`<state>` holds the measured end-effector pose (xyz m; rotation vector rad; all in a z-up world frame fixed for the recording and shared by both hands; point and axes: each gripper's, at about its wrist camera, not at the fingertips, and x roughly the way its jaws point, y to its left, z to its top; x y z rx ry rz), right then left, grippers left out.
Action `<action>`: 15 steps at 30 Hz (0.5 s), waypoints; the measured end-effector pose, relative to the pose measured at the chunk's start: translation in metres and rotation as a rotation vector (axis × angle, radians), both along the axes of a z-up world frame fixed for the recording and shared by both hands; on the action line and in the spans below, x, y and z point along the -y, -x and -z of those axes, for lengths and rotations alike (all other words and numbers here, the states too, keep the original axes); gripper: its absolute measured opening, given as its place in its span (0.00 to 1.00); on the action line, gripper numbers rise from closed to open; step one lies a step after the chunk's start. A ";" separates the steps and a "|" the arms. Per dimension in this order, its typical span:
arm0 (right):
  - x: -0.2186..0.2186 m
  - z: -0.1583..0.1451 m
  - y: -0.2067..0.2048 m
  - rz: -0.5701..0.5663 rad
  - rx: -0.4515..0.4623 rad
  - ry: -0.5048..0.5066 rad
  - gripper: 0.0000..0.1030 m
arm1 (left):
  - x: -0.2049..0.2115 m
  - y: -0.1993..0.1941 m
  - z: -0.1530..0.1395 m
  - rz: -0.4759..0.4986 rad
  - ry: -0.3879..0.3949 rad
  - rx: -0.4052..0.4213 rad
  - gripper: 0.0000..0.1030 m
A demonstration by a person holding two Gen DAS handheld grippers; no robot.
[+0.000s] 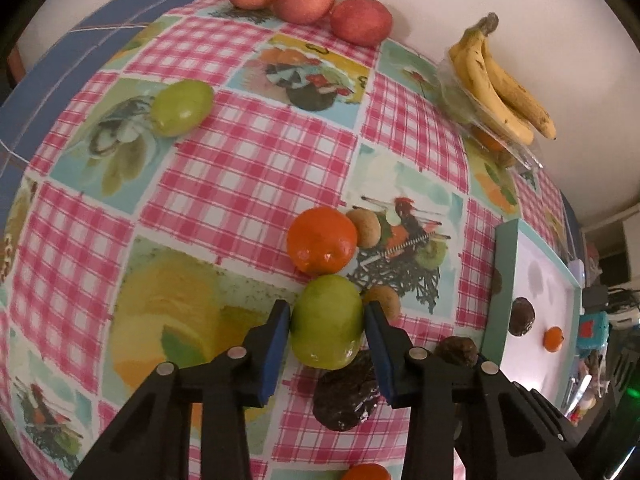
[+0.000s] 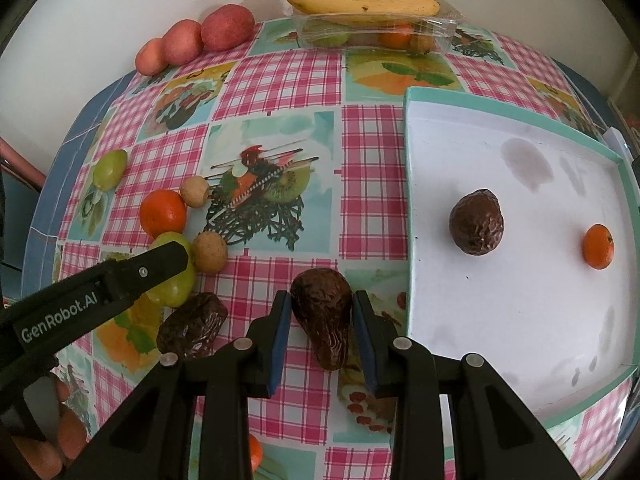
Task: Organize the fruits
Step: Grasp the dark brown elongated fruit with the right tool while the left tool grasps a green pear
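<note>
Right now the green fruit (image 1: 326,322) sits pinched between my left tongs (image 1: 326,316), blue pads against both its sides, an orange (image 1: 322,240) touching it at twelve o'clock. My right tongs (image 2: 322,320) grip a wrinkled brown fruit (image 2: 322,316), long axis running along the fingers. The teal tray (image 2: 410,184) lies at three o'clock of both, nearer my right hand, so that one likely crosses first

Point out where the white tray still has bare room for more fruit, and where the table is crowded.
The white tray holds only a dark wrinkled fruit and a small orange; its near half and the strip along its left rim are bare. The table is crowded left of the tray, around the green fruit and the orange.
</note>
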<state>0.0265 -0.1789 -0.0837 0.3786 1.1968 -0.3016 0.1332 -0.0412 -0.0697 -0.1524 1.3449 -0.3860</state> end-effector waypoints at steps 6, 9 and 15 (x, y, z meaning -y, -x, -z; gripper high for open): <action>-0.001 -0.005 0.000 -0.005 0.009 0.000 0.31 | -0.007 0.000 -0.024 -0.021 0.040 0.042 0.40; -0.001 -0.015 0.002 -0.005 0.034 0.004 0.31 | -0.007 0.001 -0.036 -0.023 0.049 0.065 0.40; 0.000 -0.043 0.007 0.003 0.104 0.023 0.31 | -0.004 0.004 -0.053 -0.007 0.069 0.096 0.40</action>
